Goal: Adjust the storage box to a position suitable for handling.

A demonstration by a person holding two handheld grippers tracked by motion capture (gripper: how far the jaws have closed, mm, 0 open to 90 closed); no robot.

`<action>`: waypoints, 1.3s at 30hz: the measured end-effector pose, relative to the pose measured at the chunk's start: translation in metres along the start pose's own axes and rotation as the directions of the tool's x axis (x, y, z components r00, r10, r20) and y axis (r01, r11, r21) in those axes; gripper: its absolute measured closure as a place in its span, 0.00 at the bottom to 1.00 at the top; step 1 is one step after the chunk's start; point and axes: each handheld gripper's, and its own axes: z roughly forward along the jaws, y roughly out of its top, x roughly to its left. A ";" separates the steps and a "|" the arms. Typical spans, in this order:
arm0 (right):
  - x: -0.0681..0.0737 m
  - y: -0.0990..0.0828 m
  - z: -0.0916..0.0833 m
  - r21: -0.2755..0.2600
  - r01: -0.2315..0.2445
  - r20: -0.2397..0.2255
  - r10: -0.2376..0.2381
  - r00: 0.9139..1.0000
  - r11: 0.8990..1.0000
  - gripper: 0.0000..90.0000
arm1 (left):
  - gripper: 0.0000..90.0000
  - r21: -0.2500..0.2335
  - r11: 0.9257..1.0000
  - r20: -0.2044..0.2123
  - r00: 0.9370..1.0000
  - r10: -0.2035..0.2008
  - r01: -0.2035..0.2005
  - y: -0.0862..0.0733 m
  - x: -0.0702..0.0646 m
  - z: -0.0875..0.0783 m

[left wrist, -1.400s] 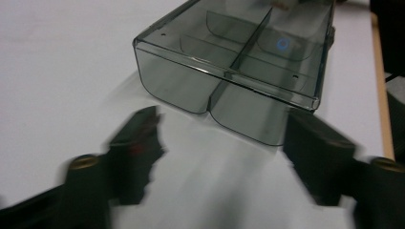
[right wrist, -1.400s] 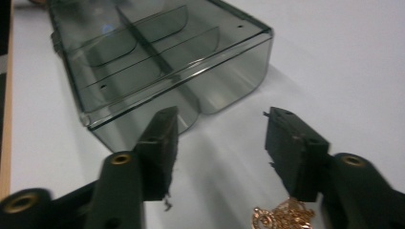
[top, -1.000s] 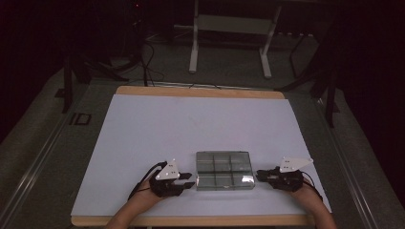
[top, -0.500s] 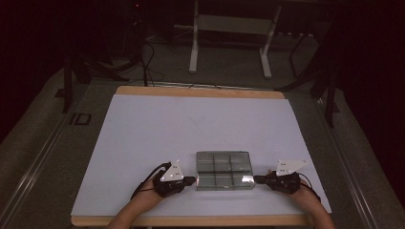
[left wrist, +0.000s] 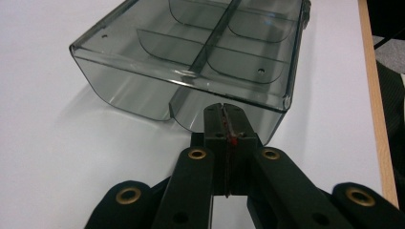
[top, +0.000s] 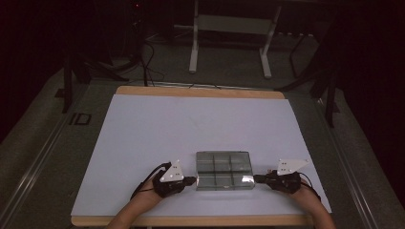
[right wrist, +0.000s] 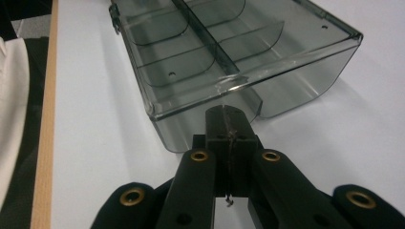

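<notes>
A smoky clear plastic box (top: pixel 223 170) with several empty compartments lies on the white table top (top: pixel 191 119) near the front edge. My left gripper (top: pixel 193 180) is at the box's left end, jaws shut flat against each other. In the left gripper view its tips (left wrist: pixel 223 110) sit right at the box's (left wrist: pixel 191 47) end wall, just under the rim, with nothing between them. My right gripper (top: pixel 256 179) is at the opposite end, also shut. Its tips (right wrist: pixel 225 114) meet the box's (right wrist: pixel 229 43) end wall below the middle divider, whether touching I cannot tell.
The table's wooden front edge (top: pixel 191 220) runs close behind both hands. White surface stretches beyond the box towards the far edge. A white metal stand (top: pixel 229 28) and cables (top: pixel 148 62) are on the dark floor behind the table. White cloth (right wrist: pixel 12 119) lies past the edge.
</notes>
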 end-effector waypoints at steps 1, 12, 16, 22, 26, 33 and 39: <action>0.000 0.000 -0.001 -0.003 0.000 -0.001 0.000 1.000 1.000 1.00 | 1.00 -0.002 1.000 -0.001 1.000 0.002 -0.002 0.001 0.000 -0.001; 0.002 0.006 -0.005 -0.025 0.008 -0.014 -0.009 1.000 1.000 1.00 | 1.00 -0.024 1.000 0.009 1.000 -0.004 0.004 0.006 -0.001 -0.003; 0.002 0.008 -0.004 -0.023 0.008 -0.005 -0.008 1.000 1.000 0.98 | 0.99 -0.026 1.000 -0.008 1.000 -0.007 0.007 0.006 0.000 -0.002; 0.001 0.008 -0.007 -0.052 -0.009 0.047 0.012 0.999 0.999 0.80 | 0.76 -0.054 0.998 -0.042 0.999 -0.027 0.024 0.008 0.002 -0.004; 0.001 0.010 -0.008 -0.069 -0.008 0.070 0.013 0.997 0.998 0.74 | 0.67 -0.068 0.997 -0.058 0.998 -0.040 0.036 0.010 0.005 -0.005; 0.000 0.013 -0.010 -0.084 0.003 0.099 0.006 0.995 0.996 0.71 | 0.64 -0.077 0.996 -0.063 0.997 -0.042 0.038 0.013 0.008 -0.004; -0.001 0.017 -0.009 -0.103 0.012 0.111 0.000 0.994 0.995 0.70 | 0.64 -0.087 0.996 -0.086 0.996 -0.037 0.030 0.018 0.012 -0.005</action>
